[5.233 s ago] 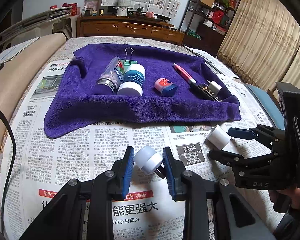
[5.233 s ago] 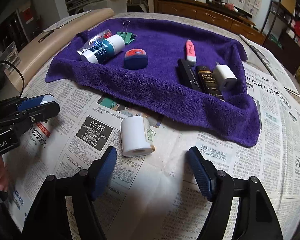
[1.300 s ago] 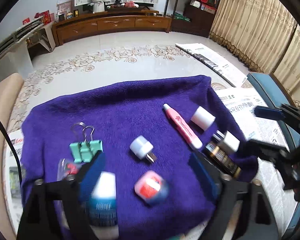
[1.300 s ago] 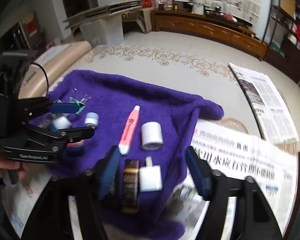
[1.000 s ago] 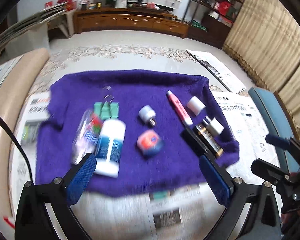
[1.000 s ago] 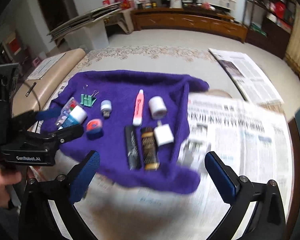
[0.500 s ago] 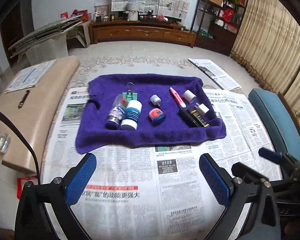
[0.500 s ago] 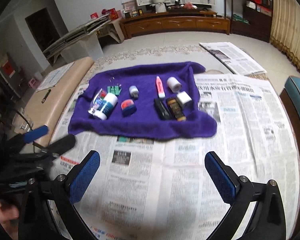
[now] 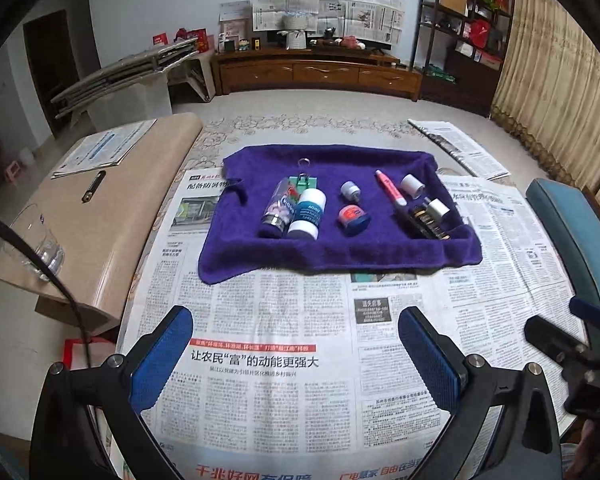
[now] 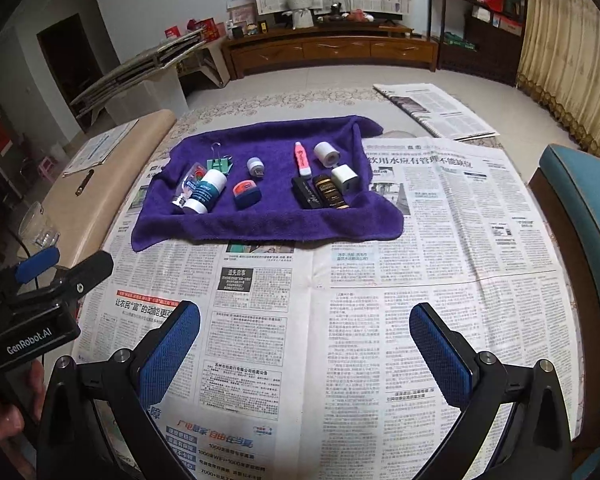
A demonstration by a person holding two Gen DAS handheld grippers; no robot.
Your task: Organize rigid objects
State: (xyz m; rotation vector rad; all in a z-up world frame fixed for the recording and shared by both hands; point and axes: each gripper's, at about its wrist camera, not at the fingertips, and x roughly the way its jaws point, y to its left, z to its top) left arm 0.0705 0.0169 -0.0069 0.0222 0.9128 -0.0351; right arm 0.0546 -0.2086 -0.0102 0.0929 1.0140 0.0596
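Now both claws empty and pulled back; all items on the towel

Left wrist view: left claw (image 9: pixel 296 356) spread wide, nothing between its blue pads, hovering over bare newspaper (image 9: pixel 260 320) on the surface. Five seconds ago it gripped the small white USB plug (image 9: pixel 350 191); that plug now lies on the purple towel (image 9: pixel 340 252), just behind the red-and-blue tape measure (image 9: pixel 354 219). White roll (image 9: pixel 413 185) lies beside the pink highlighter (image 9: pixel 391 188), near the charger cube (image 9: pixel 437 209). Bottles and green binder clip (image 9: pixel 302 183) at towel's left.

Right wrist view: right claw (image 10: pixel 305 350) likewise released, empty, well back from the towel (image 10: pixel 268 224). The white roll (image 10: pixel 326 154) sat on the newspaper in front of it earlier; it is now on the towel, touching nothing I can resolve. Left claw (image 10: pixel 64 266) visible at the frame's left edge.

Judgement: no loose object is left on the newspaper; placing looks complete, and the retreat suggests the task is at or near its end.
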